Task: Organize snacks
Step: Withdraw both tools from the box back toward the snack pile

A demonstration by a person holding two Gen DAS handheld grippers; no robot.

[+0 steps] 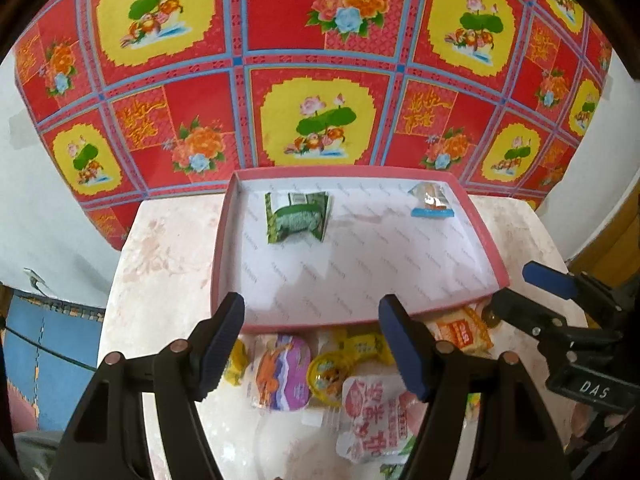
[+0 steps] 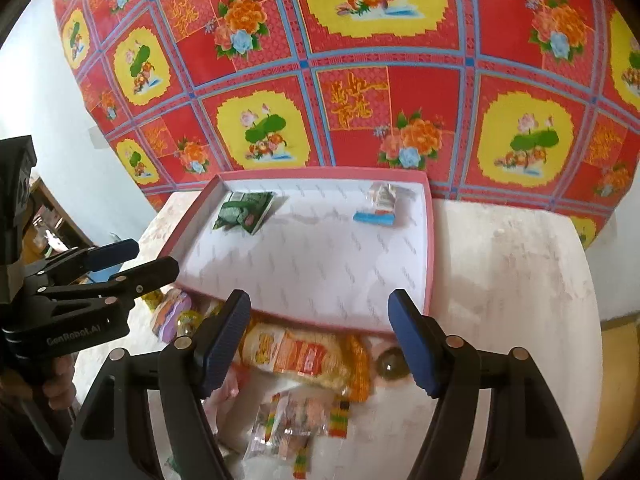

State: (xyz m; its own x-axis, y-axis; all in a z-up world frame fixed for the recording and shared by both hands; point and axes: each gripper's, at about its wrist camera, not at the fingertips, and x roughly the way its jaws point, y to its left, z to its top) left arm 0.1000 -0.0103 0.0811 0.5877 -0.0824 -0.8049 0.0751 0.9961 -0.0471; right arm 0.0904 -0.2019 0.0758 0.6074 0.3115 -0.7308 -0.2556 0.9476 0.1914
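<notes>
Both grippers, L [image 1: 312, 344] & R [image 2: 320, 344], are held wide open & empty over snack pile [image 2: 296, 356]; tray [image 1: 484, 236] holds 2 packets; next pick is judged pending, needing descent & closure.

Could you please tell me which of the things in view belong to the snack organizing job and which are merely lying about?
Part of the job:
- pink tray
- green packet and blue-edged packet already in the tray
- loose snacks in front of it: purple cup, orange-and-yellow bag, red-lettered pack
- left gripper and right gripper, both open and holding nothing

Just lying about:
- patterned red cloth
- table
</notes>
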